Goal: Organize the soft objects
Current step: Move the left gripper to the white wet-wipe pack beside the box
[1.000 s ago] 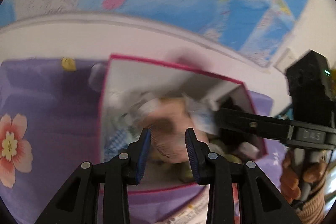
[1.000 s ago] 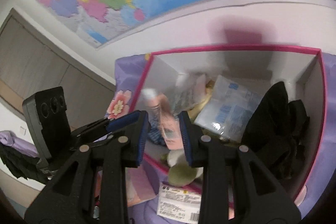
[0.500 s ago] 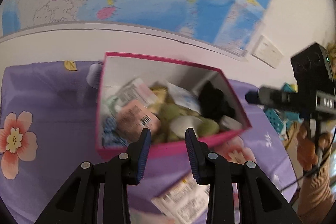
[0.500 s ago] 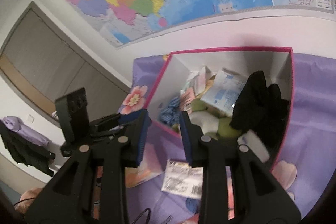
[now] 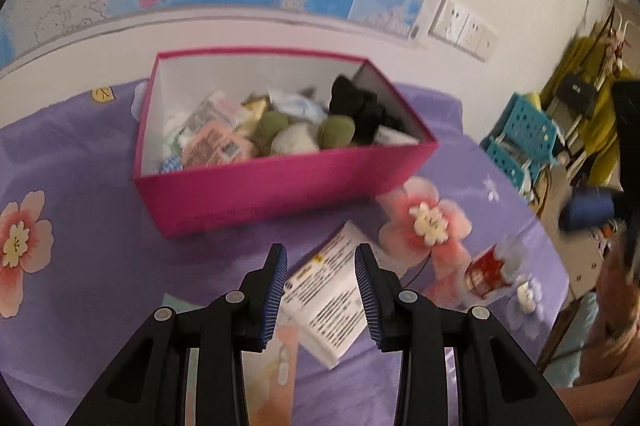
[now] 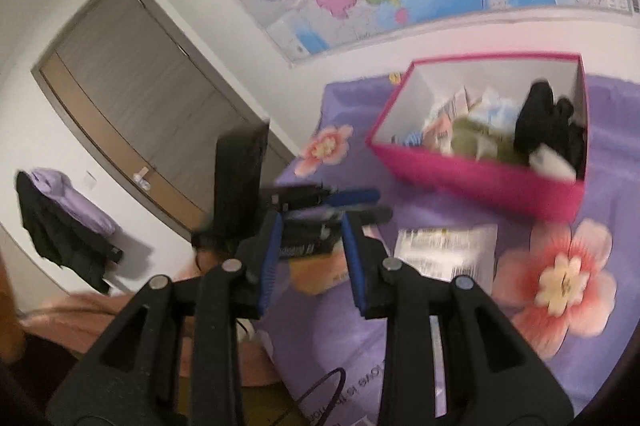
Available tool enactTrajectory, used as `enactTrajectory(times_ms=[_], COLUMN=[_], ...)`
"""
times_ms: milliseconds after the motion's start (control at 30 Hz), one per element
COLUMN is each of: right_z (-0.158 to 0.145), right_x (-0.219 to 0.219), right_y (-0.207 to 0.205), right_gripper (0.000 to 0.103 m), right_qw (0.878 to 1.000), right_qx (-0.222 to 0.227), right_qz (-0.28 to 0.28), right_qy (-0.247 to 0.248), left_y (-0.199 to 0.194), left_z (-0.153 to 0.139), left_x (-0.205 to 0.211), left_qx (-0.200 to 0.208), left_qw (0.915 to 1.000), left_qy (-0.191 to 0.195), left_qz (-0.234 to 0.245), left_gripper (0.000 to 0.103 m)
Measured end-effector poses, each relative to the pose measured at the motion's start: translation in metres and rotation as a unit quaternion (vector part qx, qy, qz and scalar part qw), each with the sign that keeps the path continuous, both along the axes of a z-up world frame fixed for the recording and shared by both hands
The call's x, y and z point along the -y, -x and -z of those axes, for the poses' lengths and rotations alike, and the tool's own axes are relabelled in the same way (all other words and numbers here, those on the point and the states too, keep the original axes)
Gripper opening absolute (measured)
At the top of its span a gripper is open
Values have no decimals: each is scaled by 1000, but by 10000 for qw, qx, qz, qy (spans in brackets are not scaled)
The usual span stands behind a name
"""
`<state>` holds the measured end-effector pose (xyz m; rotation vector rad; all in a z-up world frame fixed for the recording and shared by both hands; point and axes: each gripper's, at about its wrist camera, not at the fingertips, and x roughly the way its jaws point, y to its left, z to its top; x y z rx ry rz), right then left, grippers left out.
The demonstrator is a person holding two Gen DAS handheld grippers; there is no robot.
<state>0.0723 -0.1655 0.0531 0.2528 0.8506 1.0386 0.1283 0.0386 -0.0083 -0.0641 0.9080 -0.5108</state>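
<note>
A pink box stands on the purple flowered sheet. It holds black cloth, green and white plush pieces and a pink packet. My left gripper hangs in front of the box with its jaws opening and nothing between them. A white printed packet lies under it, with an orange-pink packet beside that. My right gripper is open and empty, further back on the near left of the box. The left gripper shows blurred beyond its fingers, with the white packet to the right.
A small red and white packet lies near the sheet's right edge. Past that edge stands a blue plastic basket. A map covers the wall behind the box. Off the left edge are a door and hanging clothes. A dark cable loops on the sheet.
Both grippers have drawn back from over the box to the sheet in front of it. The pink packet seen between the fingers a second ago now lies in the box.
</note>
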Motion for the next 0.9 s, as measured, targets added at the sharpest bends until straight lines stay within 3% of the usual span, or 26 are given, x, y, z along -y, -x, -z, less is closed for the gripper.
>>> enactTrajectory(times_ms=[200,333,433,700,900], right_z=[61,103,122,135,131], right_x=[-7,-15,-22,-38,-48], right_y=[30,30,27,25,44], right_gripper=[34,34,34,34,34], right_qw=[9972,9903,9847,9666,9563], right_qx=[-393,-904,-1030,-738,-156], right_qz=[623,1053,1368,2291,2626], right_qy=[87,112,332,885,1275], left_y=[-8,-19,-26,-33,-32], left_z=[16,29,37,52,53], left_x=[7,10,11,15,19], left_qx=[-177,-415,-551,-839,-866], left_qw=[9989,9970,9956,9915,9879], left_qy=[-346,-514,-606,-673,-834], left_qz=[255,398,450,727,983], left_gripper=[36,36,36,36,36])
